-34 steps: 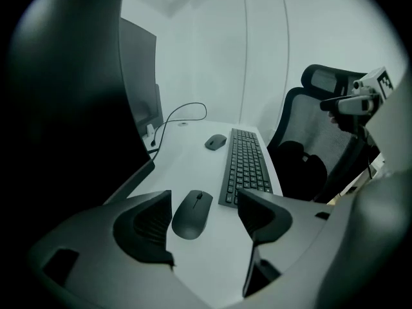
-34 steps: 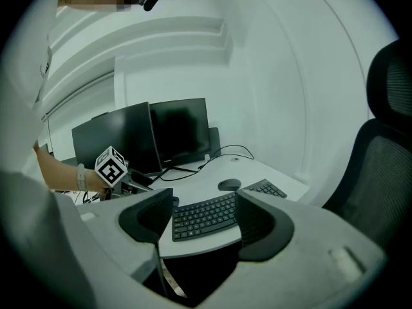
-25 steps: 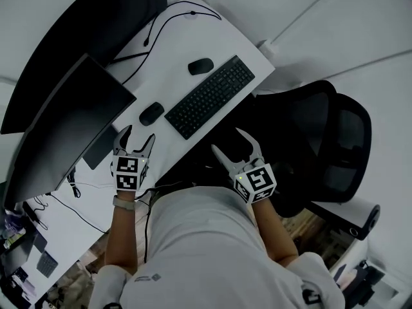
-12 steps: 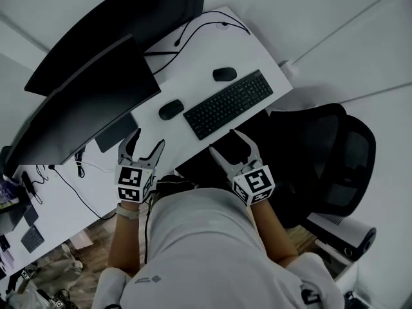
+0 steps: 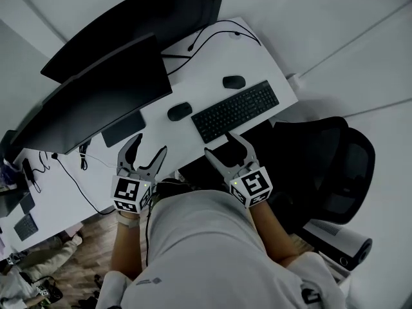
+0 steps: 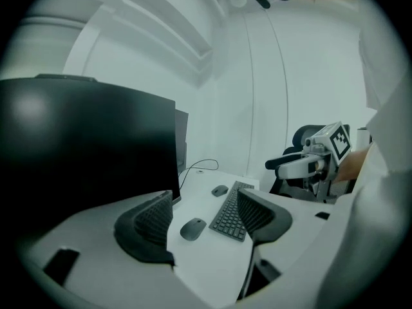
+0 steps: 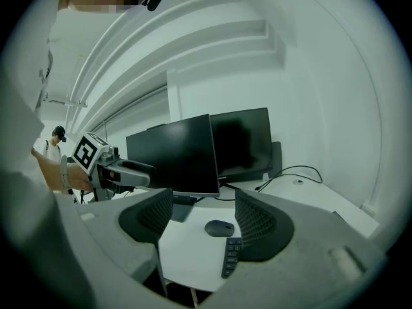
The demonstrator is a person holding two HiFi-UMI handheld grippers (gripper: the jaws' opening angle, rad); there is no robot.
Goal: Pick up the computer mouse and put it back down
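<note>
Mouse point(image 5: 179, 111) beside keyboard point(image 5: 235, 110) | left tool point(image 5: 148, 145), right tool point(image 5: 219, 143) wide, empty, at desk point(image 5: 193, 76) near edge

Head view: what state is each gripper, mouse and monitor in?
Left gripper, open, empty.
Right gripper, open, empty.
Near mouse, on the desk left of the keyboard, untouched.
Far mouse, on the desk beyond the keyboard, untouched.
Front monitor, screen dark.
Rear monitor, screen dark.

Worktop point(image 5: 199, 69): computer mouse point(image 5: 179, 111) lies between keyboard point(image 5: 236, 110) and near monitor point(image 5: 106, 95); second mouse point(image 5: 234, 82) just behind keyboard; chair point(image 5: 322, 159) right of worktop.
</note>
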